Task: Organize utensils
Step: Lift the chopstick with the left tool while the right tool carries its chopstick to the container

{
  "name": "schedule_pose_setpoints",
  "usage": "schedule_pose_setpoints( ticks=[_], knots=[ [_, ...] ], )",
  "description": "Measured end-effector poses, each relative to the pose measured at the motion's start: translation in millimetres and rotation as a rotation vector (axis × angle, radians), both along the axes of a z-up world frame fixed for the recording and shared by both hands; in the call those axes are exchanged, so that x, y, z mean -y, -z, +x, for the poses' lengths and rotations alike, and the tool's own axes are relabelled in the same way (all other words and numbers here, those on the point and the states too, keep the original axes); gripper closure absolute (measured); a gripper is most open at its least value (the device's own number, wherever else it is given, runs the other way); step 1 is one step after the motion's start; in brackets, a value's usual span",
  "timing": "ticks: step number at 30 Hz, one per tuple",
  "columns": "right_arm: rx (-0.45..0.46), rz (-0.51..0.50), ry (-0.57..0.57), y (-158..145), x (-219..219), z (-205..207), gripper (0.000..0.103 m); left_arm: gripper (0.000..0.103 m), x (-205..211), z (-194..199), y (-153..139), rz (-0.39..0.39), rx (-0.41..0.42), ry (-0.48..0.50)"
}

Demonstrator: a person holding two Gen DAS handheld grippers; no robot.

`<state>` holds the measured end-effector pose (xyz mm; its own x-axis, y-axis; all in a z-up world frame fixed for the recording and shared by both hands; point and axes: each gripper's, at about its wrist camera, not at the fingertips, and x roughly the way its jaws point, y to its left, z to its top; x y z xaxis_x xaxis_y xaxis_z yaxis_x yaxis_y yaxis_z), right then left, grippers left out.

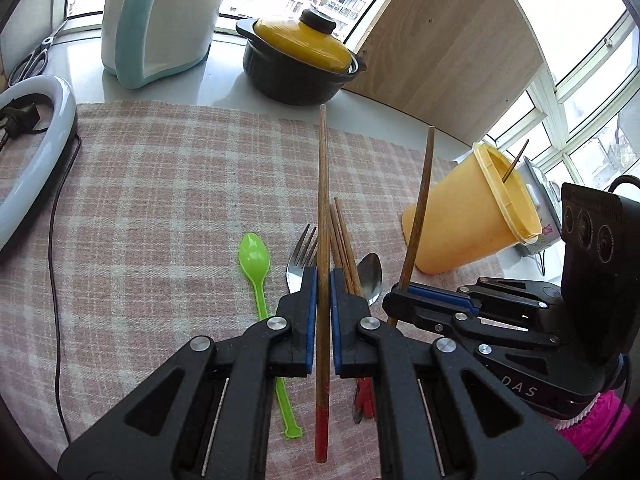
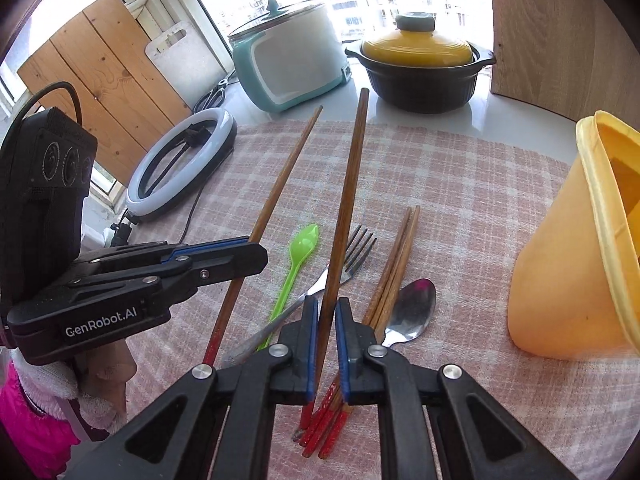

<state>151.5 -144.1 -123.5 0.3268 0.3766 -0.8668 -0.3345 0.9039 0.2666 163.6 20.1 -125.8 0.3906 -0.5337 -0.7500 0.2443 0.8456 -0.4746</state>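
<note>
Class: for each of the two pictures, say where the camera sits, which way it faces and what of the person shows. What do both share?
Left wrist: on the left gripper, facing down over the cloth; right gripper and pink sleeve at right.
Right wrist: on the right gripper, facing likewise; left gripper and sleeve at left.
Shared: each clamps one chopstick; green spoon, fork, yellow cup, pot.

1. Right gripper (image 2: 327,312) front and centre, blue-padded jaws clamped on a long brown wooden chopstick with a red end (image 2: 345,216), lifted off the cloth and pointing away.
2. Left gripper (image 2: 256,254) over on the left, pinching a second red-ended wooden chopstick (image 2: 280,192), tilted.
3. Lying on the pink checked cloth (image 2: 460,184): lime-green plastic spoon (image 2: 298,258), steel fork (image 2: 352,254), small bundle of wooden chopsticks (image 2: 394,264), shiny metal spoon (image 2: 412,308).
4. Orange plastic cup (image 2: 560,272) tipped at the right.
5. Further back: white ring light (image 2: 180,160), mint-and-white cooker (image 2: 288,60), black pot with yellow lid (image 2: 420,64).
</note>
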Motion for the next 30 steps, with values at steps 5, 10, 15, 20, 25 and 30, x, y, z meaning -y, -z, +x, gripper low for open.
schedule_pose_setpoints(
  ticks=[5,10,15,20,25,30],
  knots=[
    [0.082,0.006,0.001,-34,12,-11,0.099,0.099,13,-4,-27,-0.024,0.077,0.003],
    [0.141,0.042,0.046,-66,36,-15,0.099,0.099,28,0,-46,-0.056,0.127,0.015],
    [0.196,0.071,0.075,-93,56,-23,0.099,0.099,44,4,-59,-0.077,0.163,0.032],
    [0.224,0.114,0.093,-114,70,-28,0.099,0.099,57,8,-77,-0.106,0.209,0.043],
    [0.257,0.132,0.123,-136,94,-30,0.099,0.099,69,21,-95,-0.145,0.257,0.040],
    [0.301,0.148,0.165,-160,121,-32,0.099,0.099,86,34,-110,-0.171,0.297,0.049]
  ],
)
